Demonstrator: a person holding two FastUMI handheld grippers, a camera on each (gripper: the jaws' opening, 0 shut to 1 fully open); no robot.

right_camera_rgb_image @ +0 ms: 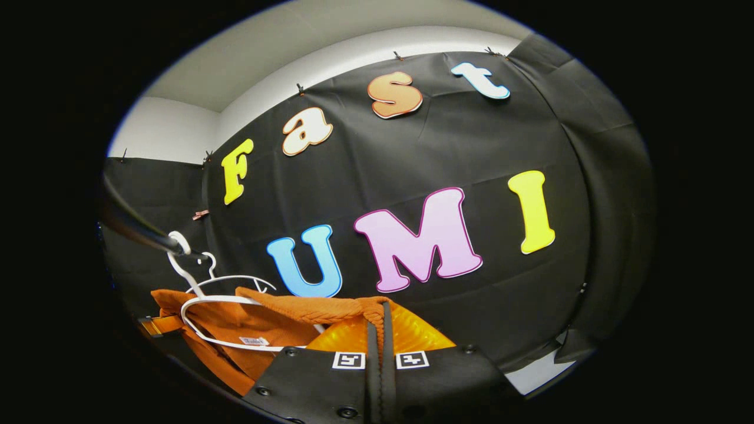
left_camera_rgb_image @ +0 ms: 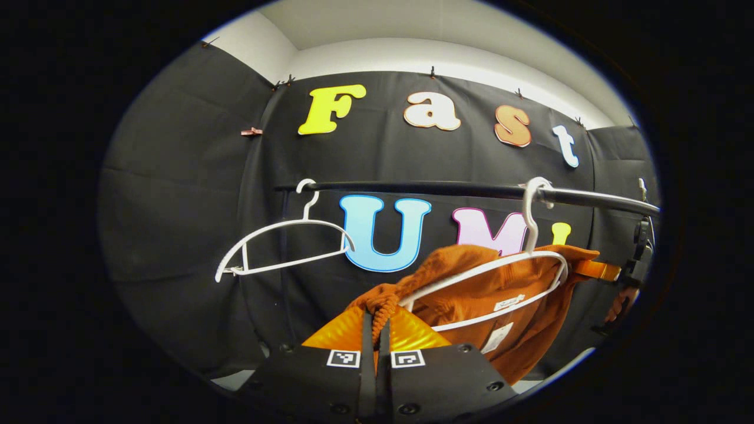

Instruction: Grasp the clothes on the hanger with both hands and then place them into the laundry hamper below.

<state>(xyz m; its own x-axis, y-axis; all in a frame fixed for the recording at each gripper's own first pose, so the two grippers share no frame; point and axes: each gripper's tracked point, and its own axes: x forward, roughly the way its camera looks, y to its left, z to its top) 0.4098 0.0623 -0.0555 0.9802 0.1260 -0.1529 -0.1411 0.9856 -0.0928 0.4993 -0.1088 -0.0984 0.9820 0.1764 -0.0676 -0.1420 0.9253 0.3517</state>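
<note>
I count two white hangers: an empty hanger (left_camera_rgb_image: pixel 283 247) and a loaded hanger (left_camera_rgb_image: pixel 489 288). One orange garment (left_camera_rgb_image: pixel 518 330) hangs there, on one black rail (left_camera_rgb_image: pixel 471 189). I carry two grippers.

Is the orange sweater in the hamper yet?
Not yet. Done: both grippers, left and right, are shut on the orange sweater. In hand: it's pulled partly off the white hanger on the rail. Left: lowering it into the hamper.

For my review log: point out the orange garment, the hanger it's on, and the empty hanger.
Orange garment (left_camera_rgb_image: pixel 518 335), left gripper view, body fabric.
Its hanger (left_camera_rgb_image: pixel 528 221), left gripper view, hook neck.
Empty hanger (left_camera_rgb_image: pixel 283 227), left gripper view, upper arm.
</note>
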